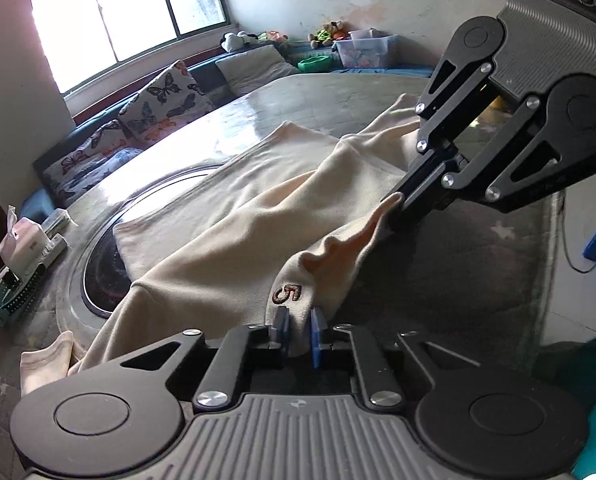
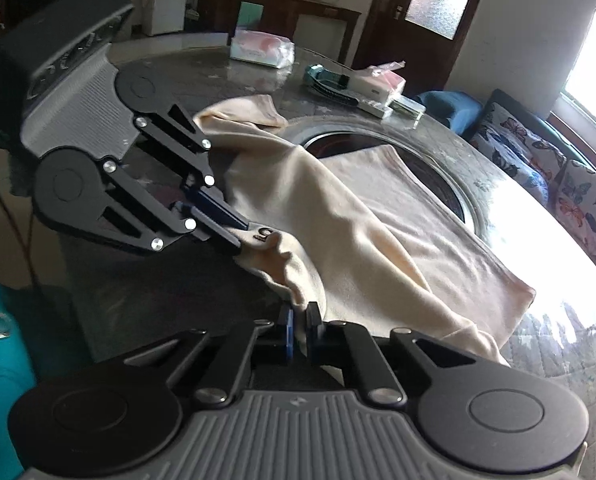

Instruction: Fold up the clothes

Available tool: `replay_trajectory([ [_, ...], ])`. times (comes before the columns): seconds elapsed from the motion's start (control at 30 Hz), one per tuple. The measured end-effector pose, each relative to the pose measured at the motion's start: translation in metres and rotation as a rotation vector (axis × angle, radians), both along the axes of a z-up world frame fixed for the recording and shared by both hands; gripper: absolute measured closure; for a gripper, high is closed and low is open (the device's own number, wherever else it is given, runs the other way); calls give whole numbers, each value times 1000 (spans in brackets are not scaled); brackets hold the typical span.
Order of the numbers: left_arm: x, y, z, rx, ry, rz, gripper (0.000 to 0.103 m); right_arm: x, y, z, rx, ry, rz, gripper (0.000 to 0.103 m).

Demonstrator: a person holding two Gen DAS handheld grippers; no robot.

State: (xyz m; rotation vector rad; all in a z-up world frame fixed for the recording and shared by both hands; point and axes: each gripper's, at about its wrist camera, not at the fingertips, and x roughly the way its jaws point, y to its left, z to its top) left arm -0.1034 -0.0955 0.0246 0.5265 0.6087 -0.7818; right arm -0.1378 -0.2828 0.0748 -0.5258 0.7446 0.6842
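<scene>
So the big round table (image 1: 498,240) has a cream sweater (image 1: 226,216) spread across it, and most of the body lies flat out ahead of both sets of fingers, running away from them toward the far side. The near edge is lifted off the table, stretched between the two grippers. The left gripper (image 1: 300,330) has its fingers pinched on the fabric right below the embroidered 5 (image 1: 287,293). The right gripper (image 2: 300,318) is pinching the same edge a bit further along, and the edge sags between them. Both sit about equally close to the cloth, so I'd guess the fold goes forward, carrying that edge away from the fingers over the flat part. One sleeve (image 2: 244,114) trails off beyond the left fingers.
</scene>
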Motion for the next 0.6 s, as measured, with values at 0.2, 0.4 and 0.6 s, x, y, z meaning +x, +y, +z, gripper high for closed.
replay_trajectory([
  [0.2,-24,7,5,1,49,-71,91,-28,1,6,-7,60,75,98],
  [0.4,-31,11,2,10,85,-102,85,-39,3,-1,-15,130,95,94],
  [0.6,-12,23,22,-73,80,-28,44,-22,-14,17,38,111,7,81],
])
